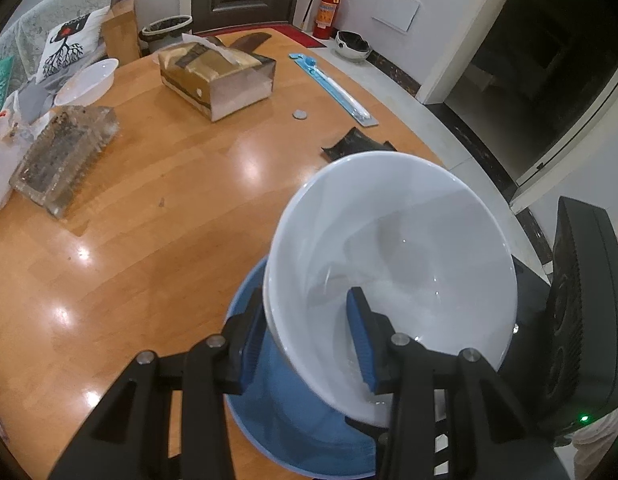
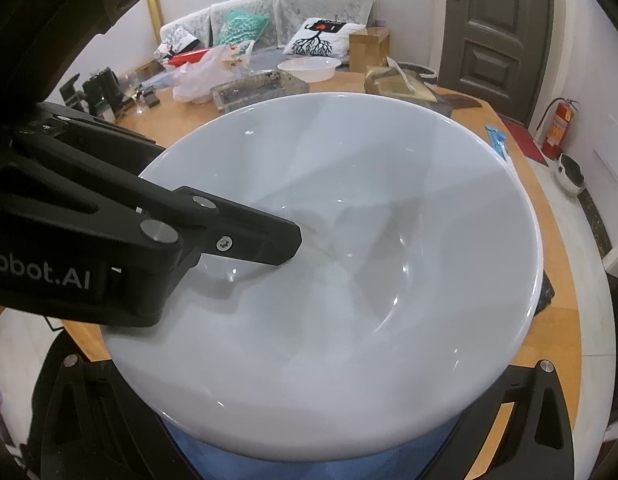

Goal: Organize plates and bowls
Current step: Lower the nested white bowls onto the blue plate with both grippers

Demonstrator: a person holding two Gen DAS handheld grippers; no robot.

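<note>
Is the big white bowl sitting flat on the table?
No, the white bowl is tilted and pinched at its rim by the left gripper, above a blue bowl on the wooden table.

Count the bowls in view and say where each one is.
2 clearly. A large white bowl is held tilted in the left gripper, above something blue that may be another dish. A smaller white bowl sits at the table's far edge.

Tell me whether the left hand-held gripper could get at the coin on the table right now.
Probably not: the left hand-held gripper is clamped on the white bowl, so its jaws are occupied; the coin lies unobstructed across the table.
</note>
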